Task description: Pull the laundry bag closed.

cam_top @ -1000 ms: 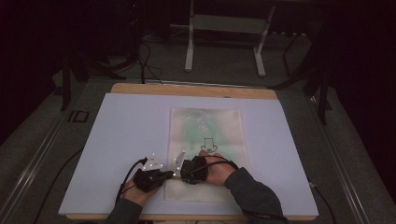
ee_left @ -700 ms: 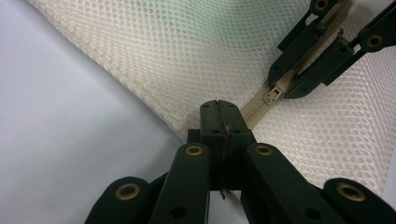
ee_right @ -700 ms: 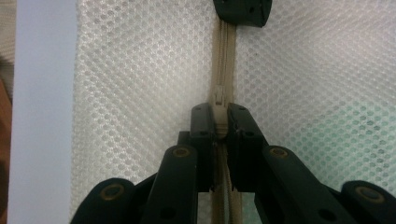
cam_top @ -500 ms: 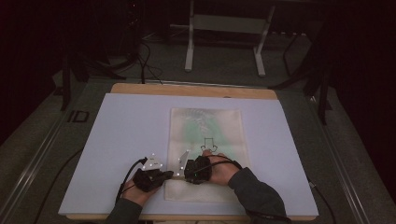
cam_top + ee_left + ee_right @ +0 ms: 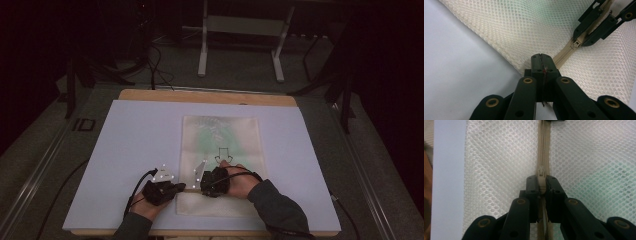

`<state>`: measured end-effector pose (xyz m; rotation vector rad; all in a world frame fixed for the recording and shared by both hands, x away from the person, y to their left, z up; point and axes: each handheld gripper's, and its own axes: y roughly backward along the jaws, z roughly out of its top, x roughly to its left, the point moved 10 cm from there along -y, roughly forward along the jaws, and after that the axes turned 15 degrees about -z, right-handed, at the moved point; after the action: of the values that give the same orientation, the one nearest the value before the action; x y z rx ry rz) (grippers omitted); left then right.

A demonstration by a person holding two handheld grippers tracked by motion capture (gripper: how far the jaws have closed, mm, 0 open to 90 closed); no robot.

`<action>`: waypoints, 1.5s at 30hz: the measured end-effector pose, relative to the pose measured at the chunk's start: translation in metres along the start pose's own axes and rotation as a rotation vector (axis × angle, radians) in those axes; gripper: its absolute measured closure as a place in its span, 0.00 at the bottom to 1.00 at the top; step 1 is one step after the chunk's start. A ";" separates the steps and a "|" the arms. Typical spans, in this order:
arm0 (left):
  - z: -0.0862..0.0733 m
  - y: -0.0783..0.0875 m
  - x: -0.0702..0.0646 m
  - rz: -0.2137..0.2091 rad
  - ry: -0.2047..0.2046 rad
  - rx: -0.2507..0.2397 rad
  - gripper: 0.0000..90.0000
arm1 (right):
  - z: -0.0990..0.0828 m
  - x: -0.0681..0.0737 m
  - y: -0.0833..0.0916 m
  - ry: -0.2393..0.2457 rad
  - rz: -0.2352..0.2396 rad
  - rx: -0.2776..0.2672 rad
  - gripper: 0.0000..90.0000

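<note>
Left gripper (image 5: 176, 187) and right gripper (image 5: 202, 185), each hand-held: matte black bodies with paired black jaw links set with brass-coloured rivets and small dark screw holes, ending in blocky black pads. Each gripper carries a grey three-cornered plate dotted with bright markers on top and trails a thin black cable. The person wears dark grey-green long sleeves (image 5: 278, 207).
</note>
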<state>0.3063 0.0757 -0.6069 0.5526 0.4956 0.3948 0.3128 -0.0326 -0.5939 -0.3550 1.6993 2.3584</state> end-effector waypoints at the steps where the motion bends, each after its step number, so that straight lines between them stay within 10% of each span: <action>1: 0.000 0.000 0.000 0.000 0.000 0.000 0.99 | -0.001 0.000 0.000 0.004 0.000 0.001 0.91; 45: 0.000 0.000 0.000 -0.009 0.006 0.001 0.99 | -0.018 -0.001 0.008 -0.002 0.013 0.028 0.91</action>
<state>0.3063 0.0760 -0.6070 0.5498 0.5038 0.3874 0.3129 -0.0525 -0.5917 -0.3374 1.7367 2.3414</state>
